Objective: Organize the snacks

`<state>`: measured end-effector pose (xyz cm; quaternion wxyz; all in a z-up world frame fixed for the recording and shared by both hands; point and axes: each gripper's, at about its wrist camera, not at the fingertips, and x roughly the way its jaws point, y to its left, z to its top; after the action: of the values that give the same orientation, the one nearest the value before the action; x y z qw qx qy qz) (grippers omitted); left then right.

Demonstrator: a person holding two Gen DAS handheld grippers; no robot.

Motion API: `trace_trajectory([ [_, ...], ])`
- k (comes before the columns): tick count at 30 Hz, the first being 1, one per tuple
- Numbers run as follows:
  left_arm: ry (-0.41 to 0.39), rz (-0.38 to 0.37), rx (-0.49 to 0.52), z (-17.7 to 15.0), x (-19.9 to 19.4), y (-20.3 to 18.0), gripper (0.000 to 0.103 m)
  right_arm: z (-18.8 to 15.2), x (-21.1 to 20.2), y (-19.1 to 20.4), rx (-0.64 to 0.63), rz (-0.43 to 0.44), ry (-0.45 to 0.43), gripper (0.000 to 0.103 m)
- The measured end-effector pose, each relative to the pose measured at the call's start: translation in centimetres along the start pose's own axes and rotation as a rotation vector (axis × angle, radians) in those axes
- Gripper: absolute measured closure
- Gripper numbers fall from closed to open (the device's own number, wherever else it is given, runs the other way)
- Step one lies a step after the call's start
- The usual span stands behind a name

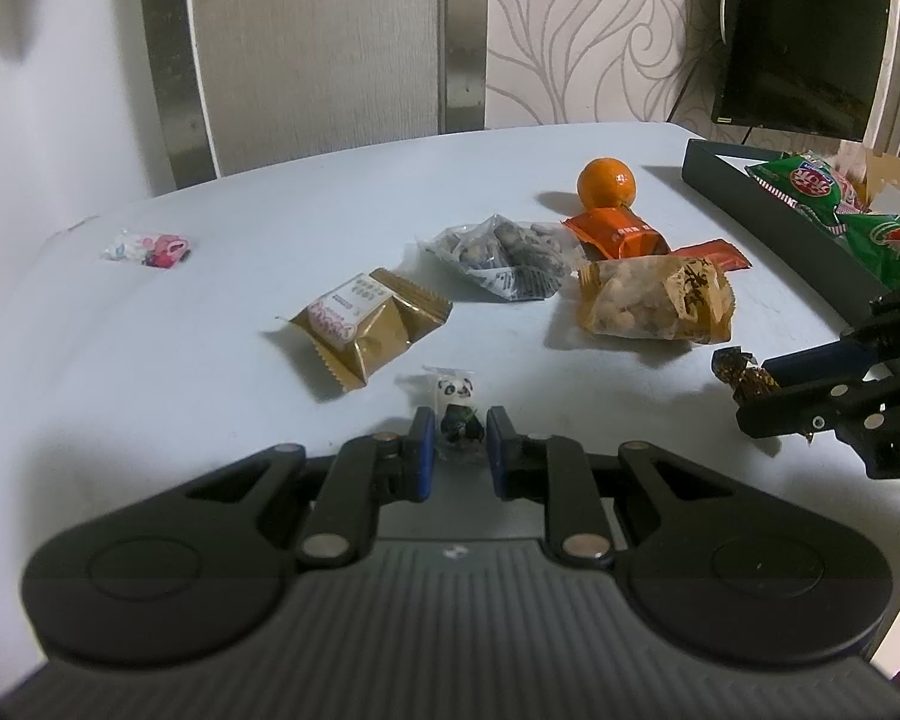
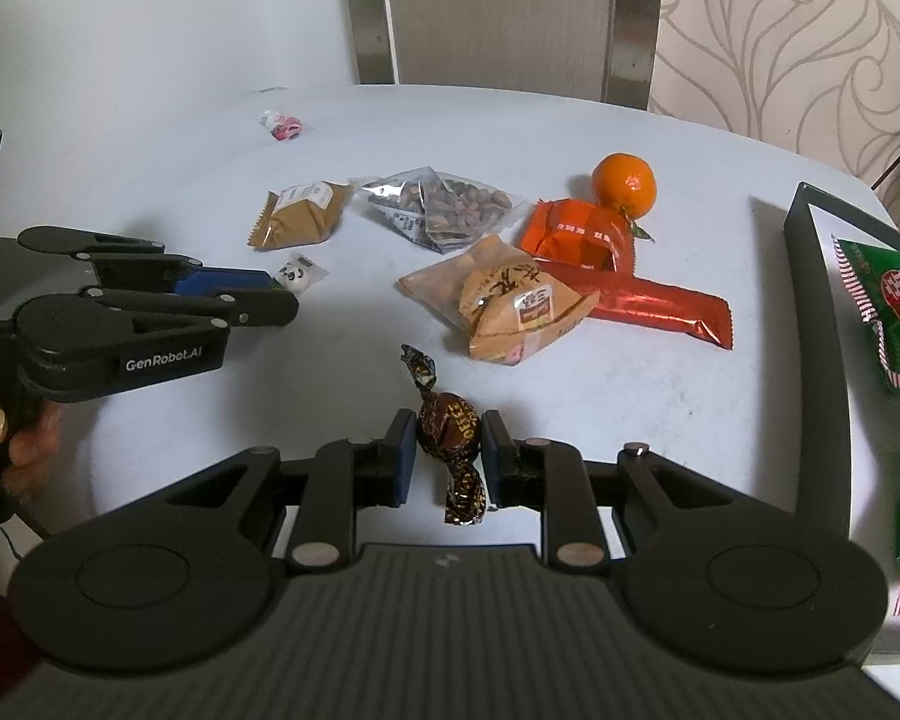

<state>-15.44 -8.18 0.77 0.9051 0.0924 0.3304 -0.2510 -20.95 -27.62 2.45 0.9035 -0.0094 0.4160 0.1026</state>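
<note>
Pale table [image 2: 660, 420], chocolate candy [image 2: 450, 429] lengthwise between right gripper [image 2: 447, 456] fingers.

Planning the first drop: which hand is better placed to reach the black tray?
Right. The right gripper, shut on the brown candy, sits beside the black tray; the left gripper is farther away.

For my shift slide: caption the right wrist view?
Right claw shut on brown wrapped candy; left claw at panda candy.

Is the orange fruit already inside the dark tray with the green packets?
No, the orange fruit sits on the table, left of the dark tray.
</note>
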Motion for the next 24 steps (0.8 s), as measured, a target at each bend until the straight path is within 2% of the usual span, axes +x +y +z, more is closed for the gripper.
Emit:
trace_trajectory([
  [24,-0.021,-0.001,-0.013,1.5,0.0,-1.0,0.081,0.2,-1.1,-1.5,0.043,0.019,-0.023,0.076],
])
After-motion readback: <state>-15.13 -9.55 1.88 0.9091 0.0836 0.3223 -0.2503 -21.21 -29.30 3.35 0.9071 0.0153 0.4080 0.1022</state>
